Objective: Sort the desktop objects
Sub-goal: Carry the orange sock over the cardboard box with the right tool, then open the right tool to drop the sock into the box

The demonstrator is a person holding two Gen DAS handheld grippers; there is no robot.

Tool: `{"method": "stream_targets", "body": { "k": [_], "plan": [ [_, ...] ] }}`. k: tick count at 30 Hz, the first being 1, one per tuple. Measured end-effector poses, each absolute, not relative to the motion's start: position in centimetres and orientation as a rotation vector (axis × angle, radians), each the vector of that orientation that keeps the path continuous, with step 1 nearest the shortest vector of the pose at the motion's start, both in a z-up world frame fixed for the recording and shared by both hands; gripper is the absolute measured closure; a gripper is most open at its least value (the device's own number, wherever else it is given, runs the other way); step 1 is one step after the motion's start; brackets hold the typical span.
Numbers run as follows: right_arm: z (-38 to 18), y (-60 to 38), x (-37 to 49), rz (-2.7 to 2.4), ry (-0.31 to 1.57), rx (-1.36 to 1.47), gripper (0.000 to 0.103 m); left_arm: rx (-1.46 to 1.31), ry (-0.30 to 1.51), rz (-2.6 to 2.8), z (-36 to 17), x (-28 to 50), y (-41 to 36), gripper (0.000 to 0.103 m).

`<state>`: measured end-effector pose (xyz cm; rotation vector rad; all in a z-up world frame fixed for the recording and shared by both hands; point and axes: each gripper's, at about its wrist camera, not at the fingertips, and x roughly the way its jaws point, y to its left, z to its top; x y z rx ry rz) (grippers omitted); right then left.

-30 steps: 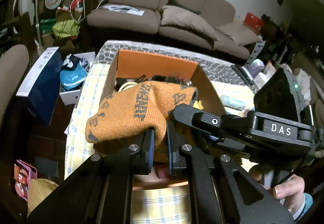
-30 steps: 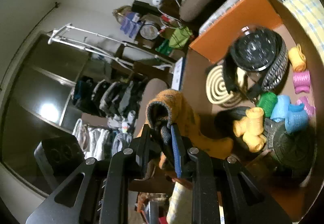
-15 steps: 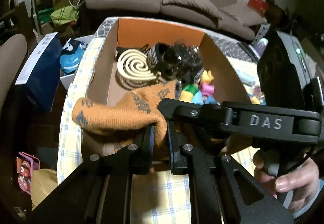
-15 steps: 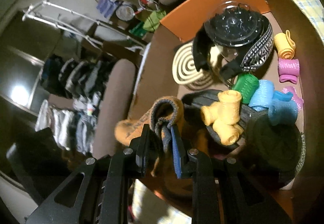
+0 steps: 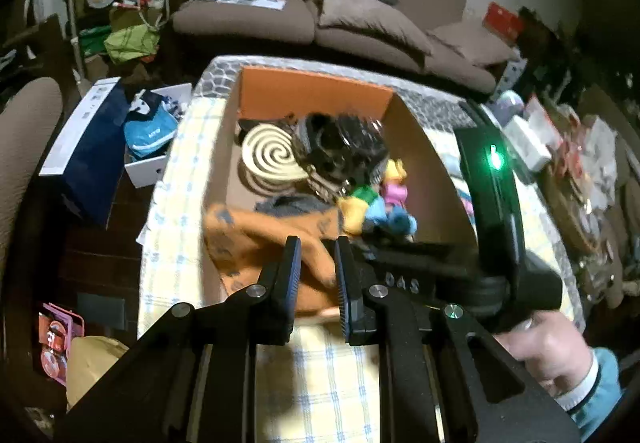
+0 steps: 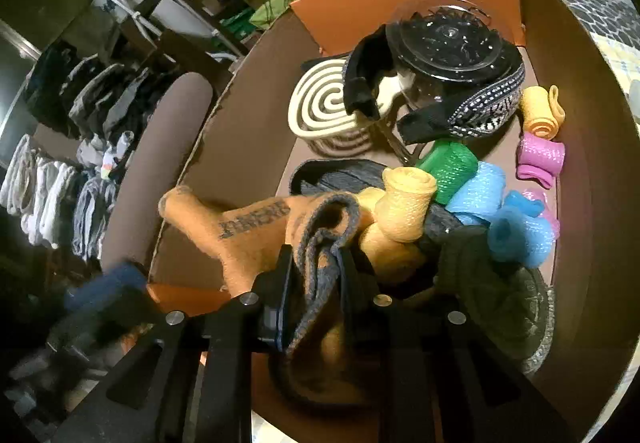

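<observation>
The orange knitted glove with grey cuff (image 6: 256, 231) lies in the brown cardboard box (image 6: 580, 171), at 6 o'clock from the cream spiral coil (image 6: 328, 107). The right gripper (image 6: 314, 275) pinches its cuff tight between its fingers. The left gripper (image 5: 316, 267) fingers are parting narrowly, orange fabric showing between them.

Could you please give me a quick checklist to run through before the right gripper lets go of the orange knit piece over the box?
1. Left gripper releasing the orange knit piece: ok, jaws opening, pads off the cloth.
2. Right gripper gripping its grey cuff: ok.
3. Knit piece over the cardboard box: ok.
4. Free spot beneath: cannot tell.
5. Coloured rolls clear of the jaws: not ok, yellow roll alongside.
</observation>
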<state>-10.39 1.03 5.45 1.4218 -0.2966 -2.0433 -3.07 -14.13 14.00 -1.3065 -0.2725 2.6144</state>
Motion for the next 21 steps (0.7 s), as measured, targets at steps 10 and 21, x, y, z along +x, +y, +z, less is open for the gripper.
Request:
{"method": "stream_targets", "body": {
  "k": [10, 21],
  "plan": [
    [8.0, 3.1, -10.4, -2.083, -0.282, 1.37, 0.058, -1.368, -0.344, 2.593, 12.6, -6.9, -13.6, 0.089],
    [11.2, 7.9, -10.4, -2.243, -0.193, 1.307, 0.049, -1.533, -0.31, 2.541, 8.1, -7.8, -12.0, 0.088]
  ]
}}
